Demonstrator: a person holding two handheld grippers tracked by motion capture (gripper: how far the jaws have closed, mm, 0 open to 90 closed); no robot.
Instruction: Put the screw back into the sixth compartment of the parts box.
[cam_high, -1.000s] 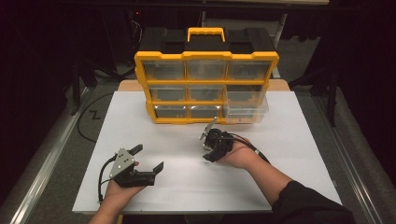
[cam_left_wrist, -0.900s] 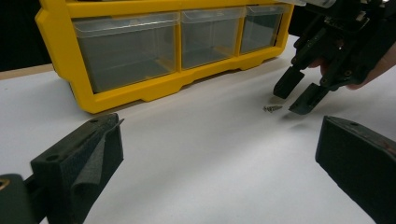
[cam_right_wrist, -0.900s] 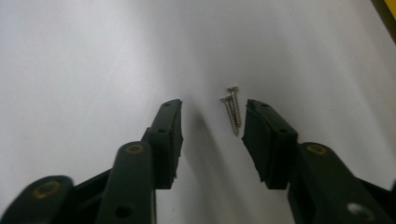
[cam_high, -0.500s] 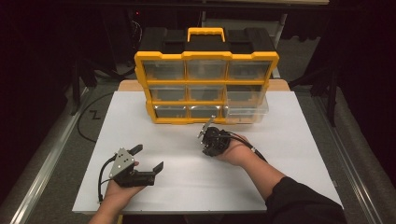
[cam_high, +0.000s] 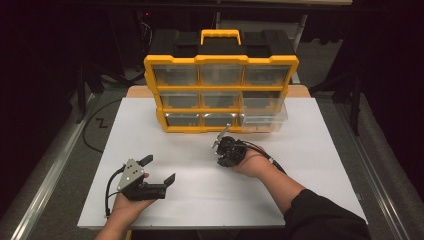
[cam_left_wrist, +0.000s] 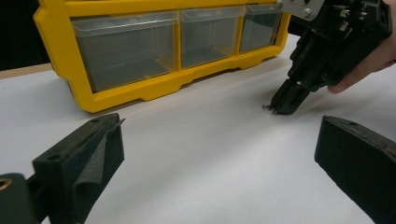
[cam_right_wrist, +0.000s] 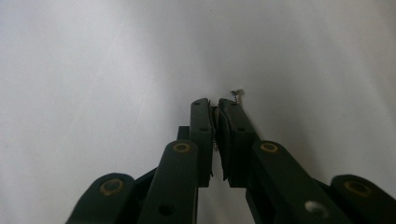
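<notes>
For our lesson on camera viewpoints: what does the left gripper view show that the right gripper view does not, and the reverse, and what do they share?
Left gripper view: the yellow drawer organizer with clear drawers, and the left gripper, jaws wide open. Right gripper view: a close look at a small screw lying just beyond closed jaw tips. Shared: the white table and the right gripper, tips down.

A yellow drawer cabinet (cam_high: 221, 87) with a black top stands on the white surface (cam_high: 310, 150), beyond the right tool. One clear drawer (cam_high: 263, 112), bottom right, is pulled partly out near that tool.
</notes>
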